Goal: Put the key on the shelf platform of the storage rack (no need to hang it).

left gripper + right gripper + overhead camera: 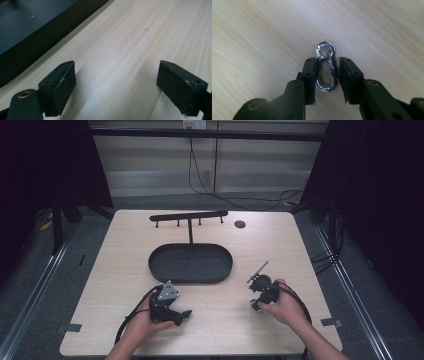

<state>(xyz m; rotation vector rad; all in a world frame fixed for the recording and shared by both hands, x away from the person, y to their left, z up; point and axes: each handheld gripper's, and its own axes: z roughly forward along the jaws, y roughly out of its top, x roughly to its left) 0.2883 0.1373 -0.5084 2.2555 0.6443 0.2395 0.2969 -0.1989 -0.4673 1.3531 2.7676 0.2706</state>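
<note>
Carabiner (326, 67) — clamped between right gripper (327, 75) fingers; left gripper (116, 82) fingers spread — released.

Glossy chromed metal snap hook (326, 67) (mirror-bright) on matt, pale wood-grain table (262, 37); matt black tray (190, 263)

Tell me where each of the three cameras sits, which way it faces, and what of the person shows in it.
High view: above the person's side, looking forward and down on the table, tray and hook rack; both forearms show.
Left gripper view: rides the left gripper, jaws open over bare wood beside the tray.
Right gripper view: rides the right gripper, looking down at a metal clip clamped between its jaws.
Shared: the pale wooden tabletop shows in all three views.
</note>
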